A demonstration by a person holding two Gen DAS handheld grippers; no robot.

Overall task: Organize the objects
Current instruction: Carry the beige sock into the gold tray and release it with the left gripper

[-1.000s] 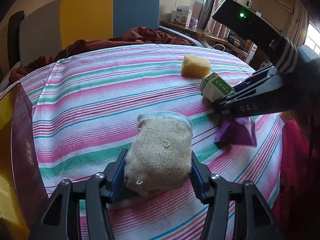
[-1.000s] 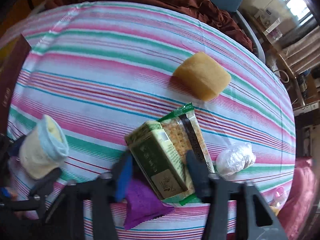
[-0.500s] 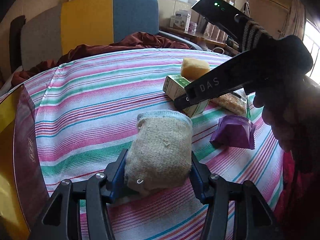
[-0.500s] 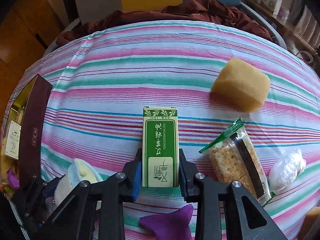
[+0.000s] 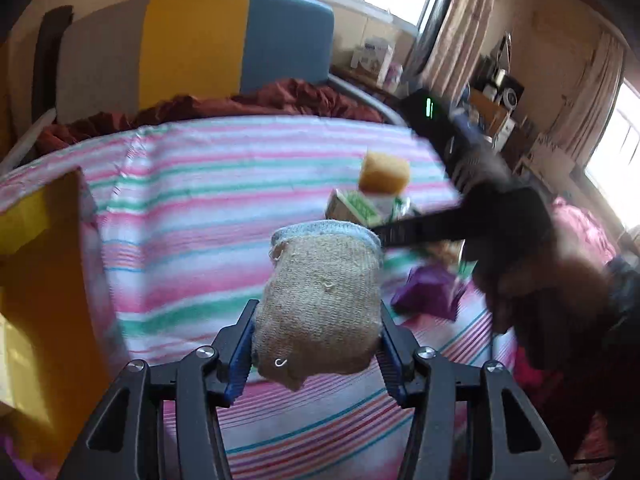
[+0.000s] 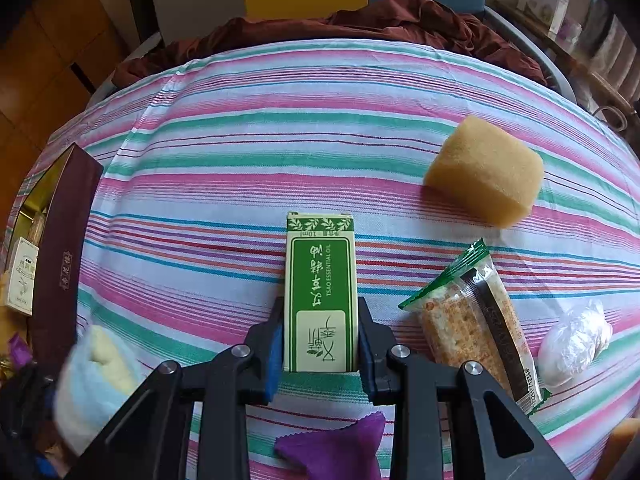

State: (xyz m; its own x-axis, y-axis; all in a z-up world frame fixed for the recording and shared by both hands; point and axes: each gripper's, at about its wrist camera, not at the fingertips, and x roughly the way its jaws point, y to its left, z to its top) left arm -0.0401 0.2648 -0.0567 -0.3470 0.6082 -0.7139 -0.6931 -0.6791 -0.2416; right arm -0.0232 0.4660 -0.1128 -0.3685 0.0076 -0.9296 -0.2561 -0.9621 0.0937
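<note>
My left gripper point(image 5: 316, 340) is shut on a beige rolled sock point(image 5: 320, 304) with a light blue cuff, held above the striped tablecloth point(image 5: 208, 200). The sock also shows in the right wrist view point(image 6: 94, 380) at lower left. My right gripper point(image 6: 320, 340) is shut on a green essential oil box point(image 6: 321, 292), held lengthwise above the cloth. The box point(image 5: 356, 208) and the right gripper's body show in the left wrist view. A dark red open box with a gold inside point(image 6: 66, 240) stands at the table's left edge point(image 5: 44, 264).
A yellow sponge point(image 6: 486, 176), a green cracker packet point(image 6: 472, 320), a white plastic-wrapped ball point(image 6: 574, 344) and a purple wrapper point(image 6: 336, 448) lie on the cloth at the right. A chair with a dark red cloth point(image 6: 360, 24) stands behind the table.
My left gripper has lifted and swung left with the sock, toward the gold-lined box. My right gripper, which closed on the green box, has carried it slightly forward.
</note>
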